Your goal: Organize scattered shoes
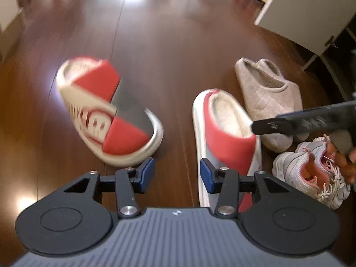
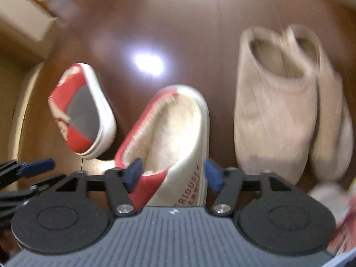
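Left wrist view: dark wooden floor (image 1: 173, 51), glossy, with a bright glare at the top. Left gripper (image 1: 176, 174), blue pads (image 1: 148, 168), jaws apart with bare floor between them and nothing held. One red, grey and white slipper (image 1: 106, 111), blurred, lies on the floor just beyond the left pad, its toe toward the gripper. Its mate, a red slipper with fleecy lining (image 1: 224, 131), lies just beyond the right pad, heel away from the camera. Pair of beige quilted slippers (image 1: 267, 95), side by side, just right of the lined slipper. White and pink sneakers (image 1: 311, 171), laces loose, at the right edge, near the beige pair. A black finger of the right gripper (image 1: 300, 122) reaches in from the right above the lined slipper and the beige pair; part of a hand (image 1: 347, 162) shows behind it. White cabinet panel (image 1: 311, 6), upper right. Right wrist view: right gripper (image 2: 173, 173), jaws wide apart, hangs over the lined slipper (image 2: 178, 133); the pads do not press on it. The patterned slipper (image 2: 82, 111) lies to its left, the beige pair (image 2: 284, 102) to its right. Left gripper's blue pad (image 2: 35, 166) shows at the left edge.
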Tool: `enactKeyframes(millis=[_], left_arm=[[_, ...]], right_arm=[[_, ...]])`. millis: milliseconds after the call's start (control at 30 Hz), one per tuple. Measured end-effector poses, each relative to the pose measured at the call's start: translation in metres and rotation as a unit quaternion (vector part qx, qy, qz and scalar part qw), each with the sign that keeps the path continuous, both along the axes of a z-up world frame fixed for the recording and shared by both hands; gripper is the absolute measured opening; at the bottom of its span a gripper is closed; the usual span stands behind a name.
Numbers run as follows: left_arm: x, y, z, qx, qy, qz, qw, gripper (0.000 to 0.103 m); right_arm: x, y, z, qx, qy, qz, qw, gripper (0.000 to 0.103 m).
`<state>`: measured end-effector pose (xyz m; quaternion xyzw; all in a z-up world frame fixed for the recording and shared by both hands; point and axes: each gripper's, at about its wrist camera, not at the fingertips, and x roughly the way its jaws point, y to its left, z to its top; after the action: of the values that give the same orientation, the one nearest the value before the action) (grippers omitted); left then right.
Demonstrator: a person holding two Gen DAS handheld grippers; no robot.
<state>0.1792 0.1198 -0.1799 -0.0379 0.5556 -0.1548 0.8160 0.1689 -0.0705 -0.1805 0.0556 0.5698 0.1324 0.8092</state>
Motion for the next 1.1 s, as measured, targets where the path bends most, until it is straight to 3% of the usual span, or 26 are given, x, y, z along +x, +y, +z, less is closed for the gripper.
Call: enactKeyframes(millis=[67,133,200,333,467,567,767,900,1033,1100], left_arm=[[-0.002,0.005,-0.014,0.001,0.018,0.012,0.9998,0.051],[-0.003,0.007,-0.026,0.002,0.027,0.016,0.9995,0.051],[-0.004,0.008,-0.033,0.002,0.032,0.017,0.9993,0.051],[-0.007,0.006,-0.038,0.006,0.034,0.010,0.9994,0.051],[-0.011,0.002,-0.039,0.005,0.038,0.004,0.9993,0.051],[-0.014,-0.004,-0.036,0.008,0.039,-0.008,0.9992,0.051],[-0.022,-0.017,-0.029,0.017,0.035,-0.034,0.9987,0.051],[-0.029,-0.025,-0.023,0.021,0.032,-0.052,0.9979,0.051],[-0.031,-0.030,-0.022,0.025,0.032,-0.059,0.9975,0.051],[-0.030,-0.030,-0.023,0.023,0.036,-0.056,0.9975,0.051]], right_arm=[[-0.019,0.019,0.000,-0.037,-0.044,0.069,0.996,0.079],[-0.011,0.029,-0.009,-0.057,-0.054,0.096,0.992,0.083],[0.001,0.035,-0.021,-0.073,-0.054,0.104,0.990,0.101],[0.017,0.014,-0.047,0.029,0.002,0.019,0.999,0.103],[0.006,-0.007,-0.051,0.053,0.016,0.007,0.998,0.090],[-0.002,-0.028,-0.055,0.084,0.043,-0.008,0.996,0.087],[-0.028,-0.040,-0.037,0.047,0.056,0.083,0.994,0.090],[-0.023,-0.040,-0.036,0.033,0.068,0.106,0.991,0.093],[-0.029,-0.045,-0.019,0.008,0.052,0.115,0.992,0.094],[-0.029,-0.047,-0.012,0.029,0.034,0.099,0.994,0.096]])
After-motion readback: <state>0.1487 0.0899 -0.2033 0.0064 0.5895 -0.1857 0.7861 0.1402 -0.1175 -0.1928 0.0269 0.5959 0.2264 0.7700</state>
